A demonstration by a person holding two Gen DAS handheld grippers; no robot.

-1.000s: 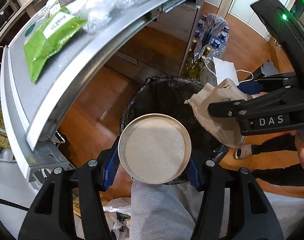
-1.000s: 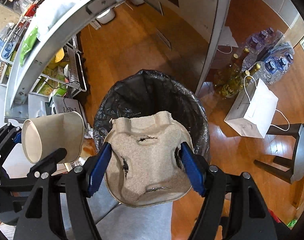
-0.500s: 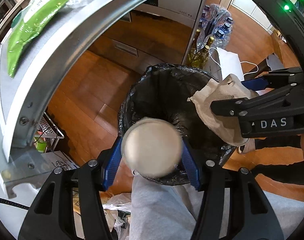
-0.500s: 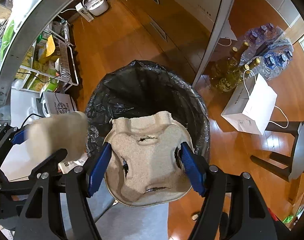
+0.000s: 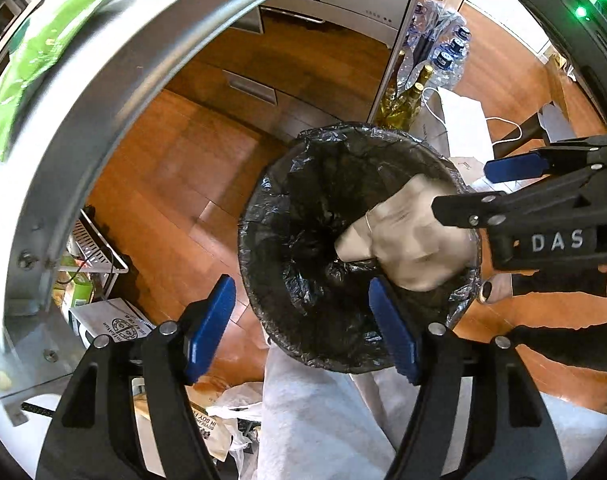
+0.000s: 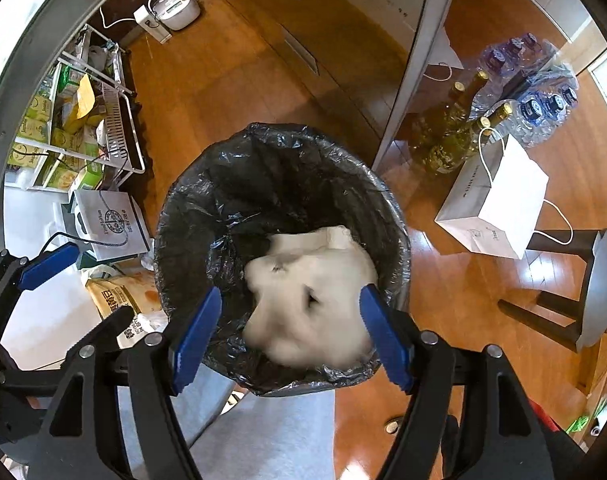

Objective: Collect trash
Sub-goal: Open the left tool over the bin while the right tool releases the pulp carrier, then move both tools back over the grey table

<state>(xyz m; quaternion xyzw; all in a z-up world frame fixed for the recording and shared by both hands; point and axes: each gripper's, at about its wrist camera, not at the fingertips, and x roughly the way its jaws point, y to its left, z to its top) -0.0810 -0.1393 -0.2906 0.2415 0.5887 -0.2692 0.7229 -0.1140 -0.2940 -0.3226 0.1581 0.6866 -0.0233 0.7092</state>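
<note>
Cup carrier in bin, bottles behind

One black-lined trash bin stands on the floor, with one pulp cup tray over its mouth. Far right of it are three glass bottles, one pack of water bottles and one white paper bag. Two grippers, left and right, are near.

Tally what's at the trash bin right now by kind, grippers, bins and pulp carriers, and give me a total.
Black, blue-padded tools, both open: 2 (left hand-held gripper, right hand-held gripper)
Round trash bin with black plastic liner: 1
Beige moulded-pulp cup carrier, blurred, over the bin's mouth: 1
Total: 4
</note>
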